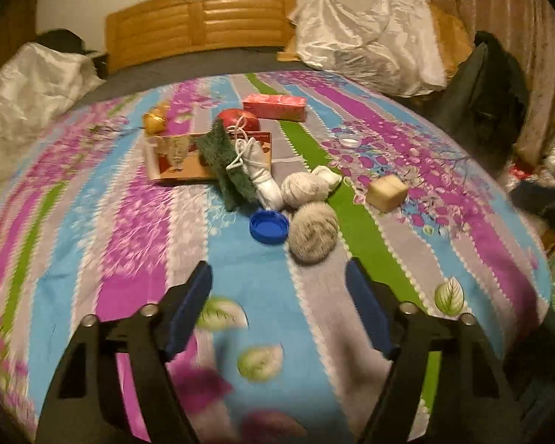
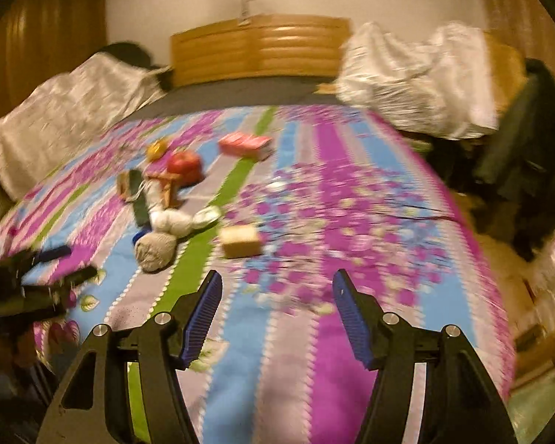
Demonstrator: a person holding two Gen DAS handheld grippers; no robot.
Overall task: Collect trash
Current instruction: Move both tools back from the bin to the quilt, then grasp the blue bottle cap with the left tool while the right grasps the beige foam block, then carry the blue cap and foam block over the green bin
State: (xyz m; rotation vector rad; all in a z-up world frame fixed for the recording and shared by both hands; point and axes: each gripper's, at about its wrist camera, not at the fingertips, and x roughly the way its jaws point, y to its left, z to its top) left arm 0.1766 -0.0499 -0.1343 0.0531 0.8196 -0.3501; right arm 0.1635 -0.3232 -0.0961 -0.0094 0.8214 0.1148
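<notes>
A heap of litter lies mid-bed on the striped floral bedspread (image 1: 129, 222). It holds a blue cap (image 1: 269, 227), two grey crumpled balls (image 1: 313, 236), a white laced bundle (image 1: 262, 170), a green scrubby piece (image 1: 225, 162), a flat red-brown box (image 1: 177, 159), a red apple (image 1: 240, 120), a pink box (image 1: 275, 107), a yellow item (image 1: 154, 120) and a tan block (image 1: 386, 192). My left gripper (image 1: 277, 270) hangs open just short of the cap, nothing between its fingers. My right gripper (image 2: 277, 277) is open and empty, with the tan block (image 2: 240, 242) ahead of it to the left. The left gripper (image 2: 72, 262) shows at that view's left edge.
A wooden headboard (image 1: 199, 18) stands at the far end. White plastic-covered piles lie at the back left (image 1: 29, 85) and back right (image 1: 370, 44). A dark jacket (image 1: 488, 85) hangs off the right side beside a curtain (image 1: 499, 11). A small white lid (image 1: 349, 142) lies apart from the heap.
</notes>
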